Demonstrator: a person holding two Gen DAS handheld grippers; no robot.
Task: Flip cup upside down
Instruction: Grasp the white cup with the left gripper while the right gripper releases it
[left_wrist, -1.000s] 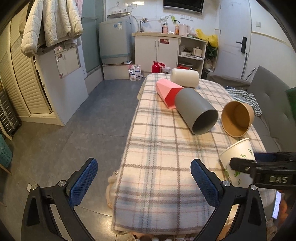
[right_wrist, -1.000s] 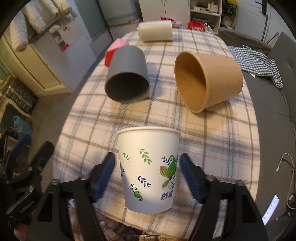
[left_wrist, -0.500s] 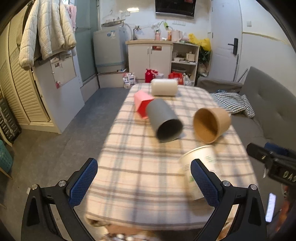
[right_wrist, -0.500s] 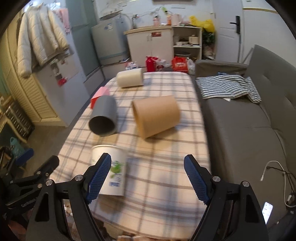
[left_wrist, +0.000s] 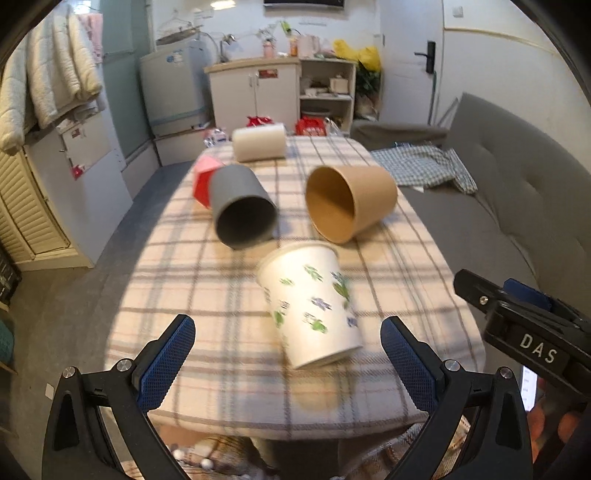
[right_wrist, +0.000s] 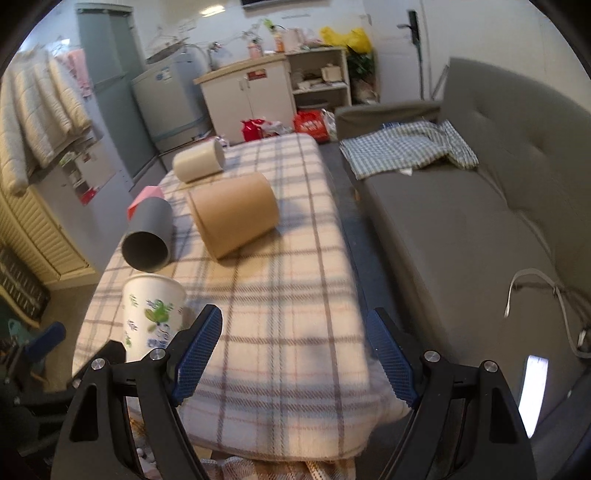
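Two hand-held grippers are wide apart and hold nothing: the left hand-held gripper (left_wrist: 288, 363) and the right hand-held gripper (right_wrist: 295, 354). The white cup (left_wrist: 308, 306) with leaves stands mouth up on the checked tabletop (left_wrist: 192, 280), near a gray cup (left_wrist: 240, 210) and a brown cup (left_wrist: 347, 203) lying down.

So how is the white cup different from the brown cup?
The white cup has green and blue leaf prints; the brown cup is plain. The white cup stands on its base, mouth up, near the table's front edge; the brown cup lies on its side farther back. The white cup looks narrower, the brown cup wider and squatter. Both look like paper cups, sit on the checked tablecloth, and neither is held by a gripper.
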